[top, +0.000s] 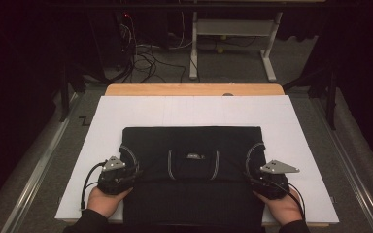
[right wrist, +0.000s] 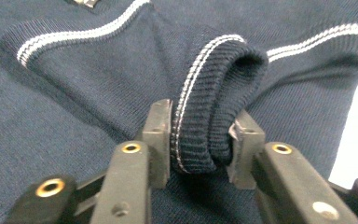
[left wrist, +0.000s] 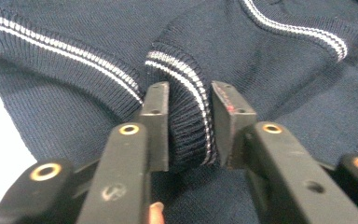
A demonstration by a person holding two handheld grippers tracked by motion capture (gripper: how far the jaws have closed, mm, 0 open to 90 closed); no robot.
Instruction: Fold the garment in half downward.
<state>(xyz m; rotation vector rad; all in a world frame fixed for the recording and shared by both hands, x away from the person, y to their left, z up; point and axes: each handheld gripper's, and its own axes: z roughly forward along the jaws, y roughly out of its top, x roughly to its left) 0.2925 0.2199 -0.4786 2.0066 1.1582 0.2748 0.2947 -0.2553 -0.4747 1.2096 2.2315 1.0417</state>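
Surface point(top: 126, 109): white sheet over wood; grey carpet and cables behind. On it we find a folded navy sweater point(top: 192, 145). Gripper views reveal white-striped ribbing. Left tool point(top: 135, 171) pinches a cuff point(left wrist: 186, 116); right tool point(top: 250, 175) pinches another cuff point(right wrist: 209, 116). Both hands low, at the sweater's sides.

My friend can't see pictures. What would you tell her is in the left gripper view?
The left claw has a ribbed sweater cuff bunched between its two black jaws. The cuff is dark navy with white stripes, and the rest of the navy sweater lies spread behind it.
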